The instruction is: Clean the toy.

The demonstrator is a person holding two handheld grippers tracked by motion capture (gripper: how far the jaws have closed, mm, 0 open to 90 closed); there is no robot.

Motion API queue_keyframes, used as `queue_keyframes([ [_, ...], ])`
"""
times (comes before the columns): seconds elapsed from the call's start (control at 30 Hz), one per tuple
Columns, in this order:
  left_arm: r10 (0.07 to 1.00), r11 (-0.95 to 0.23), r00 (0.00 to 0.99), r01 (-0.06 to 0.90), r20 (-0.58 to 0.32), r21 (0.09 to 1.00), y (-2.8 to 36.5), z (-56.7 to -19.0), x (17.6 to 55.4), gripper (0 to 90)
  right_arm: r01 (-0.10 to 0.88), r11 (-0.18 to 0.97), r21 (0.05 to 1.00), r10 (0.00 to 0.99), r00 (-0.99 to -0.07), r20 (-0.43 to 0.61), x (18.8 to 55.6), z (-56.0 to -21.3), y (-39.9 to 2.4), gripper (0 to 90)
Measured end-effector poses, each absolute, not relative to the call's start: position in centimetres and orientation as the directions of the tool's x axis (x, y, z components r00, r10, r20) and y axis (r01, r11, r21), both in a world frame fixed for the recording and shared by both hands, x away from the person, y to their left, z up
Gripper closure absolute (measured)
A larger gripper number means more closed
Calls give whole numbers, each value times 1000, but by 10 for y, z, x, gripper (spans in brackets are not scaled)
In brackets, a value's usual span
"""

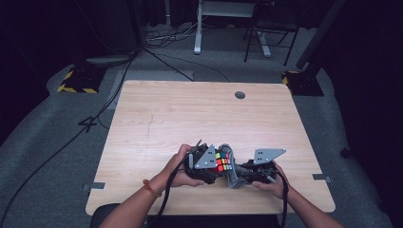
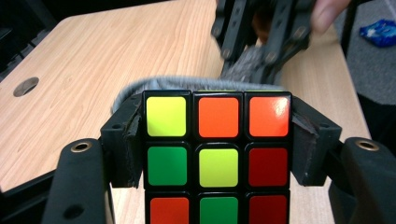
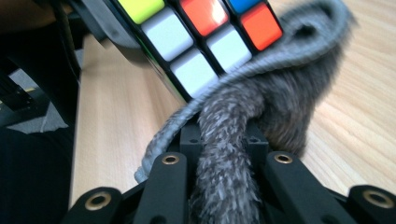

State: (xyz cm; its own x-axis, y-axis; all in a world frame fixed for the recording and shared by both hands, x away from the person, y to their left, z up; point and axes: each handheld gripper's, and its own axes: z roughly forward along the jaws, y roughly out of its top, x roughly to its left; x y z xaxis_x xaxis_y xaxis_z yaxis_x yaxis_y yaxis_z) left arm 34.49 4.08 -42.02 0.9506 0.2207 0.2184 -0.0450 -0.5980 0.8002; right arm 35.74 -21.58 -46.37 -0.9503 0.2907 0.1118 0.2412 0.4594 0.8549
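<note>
The left gripper point(image 1: 219, 164) pinches the puzzle cube point(image 2: 217, 156) just above the counter point(image 1: 190, 114), while the right gripper's point(image 3: 225, 140) jaws clamp the grey cloth point(image 3: 261, 93) against it. A hard wipe can probably twist the cube loose, because only 2 sides are held.

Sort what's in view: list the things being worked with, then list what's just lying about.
In use:
- puzzle cube, clamped in the left hand-held gripper
- grey cloth, pinched in the right hand-held gripper and held against the cube

Lying about:
- blue wrapper-like item on the floor
- cables on the floor beyond the table
</note>
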Motion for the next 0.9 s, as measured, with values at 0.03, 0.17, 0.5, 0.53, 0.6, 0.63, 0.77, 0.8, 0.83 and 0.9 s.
queue_keyframes([
  [0.03, 217, -589, 954, -41, 207, 807, 42, -420, 346, 329, 238, 460, 856, 293, -950, 106, 356, -463, -215, 772],
  [0.17, 231, -594, 954, -19, 193, 804, 42, -422, 349, 318, 255, 420, 871, 287, -948, 139, 354, -462, -218, 773],
  [0.5, 250, -659, 946, 9, 208, 752, 36, -433, 352, 266, 212, 381, 900, 269, -957, 111, 350, -452, -218, 773],
  [0.53, 250, -655, 946, 9, 206, 755, 36, -432, 353, 273, 201, 385, 901, 275, -957, 95, 349, -451, -218, 773],
  [0.6, 249, -638, 948, 8, 196, 770, 39, -429, 353, 301, 204, 368, 907, 280, -955, 101, 349, -449, -220, 773],
  [0.63, 246, -630, 951, 7, 190, 777, 40, -428, 353, 316, 197, 362, 911, 284, -954, 94, 350, -448, -222, 773],
  [0.77, 236, -632, 949, -13, 209, 775, 40, -423, 352, 322, 193, 383, 904, 300, -951, 76, 349, -444, -221, 772],
  [0.8, 230, -631, 952, -13, 203, 776, 40, -423, 351, 324, 188, 395, 899, 302, -951, 66, 349, -445, -219, 772],
  [0.83, 227, -626, 954, -10, 194, 780, 41, -423, 351, 325, 187, 410, 893, 303, -951, 60, 349, -446, -219, 772],
  [0.9, 223, -611, 956, -15, 191, 791, 42, -420, 351, 326, 187, 456, 870, 309, -950, 42, 350, -451, -216, 772],
])
